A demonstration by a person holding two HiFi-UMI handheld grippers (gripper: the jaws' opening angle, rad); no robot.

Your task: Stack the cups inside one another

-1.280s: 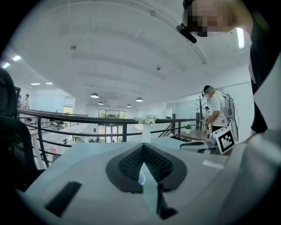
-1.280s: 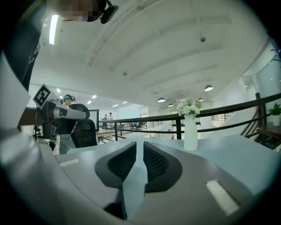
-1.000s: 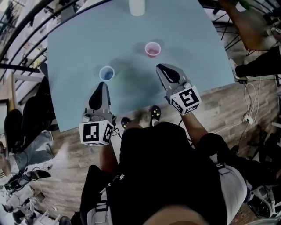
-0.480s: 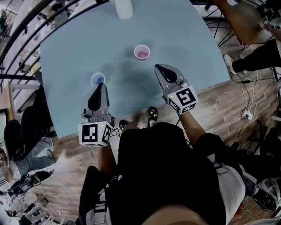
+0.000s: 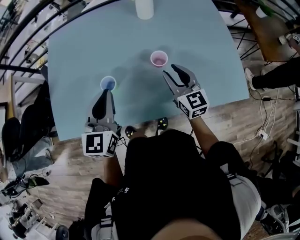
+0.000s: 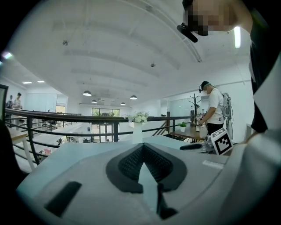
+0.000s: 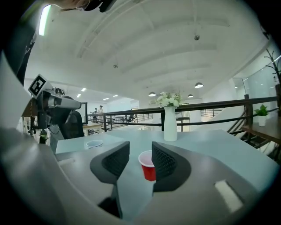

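Observation:
A red cup stands upright on the pale blue table, and a blue cup stands to its left, nearer me. My right gripper is just short of the red cup. Its jaws are opening, and the red cup shows in the gap just beyond the tips, untouched. My left gripper sits shut and empty right behind the blue cup. In the left gripper view its jaws meet and hide the blue cup. The blue cup shows at the left in the right gripper view.
A white vase with flowers stands at the table's far edge, also seen as the vase. The table's near edge runs just below both grippers. A railing, chairs and cables surround the table; a person stands at another table.
The right gripper has moved forward and down towards the red cup, and its jaws have gone from shut to apart. The left gripper stays shut behind the blue cup.

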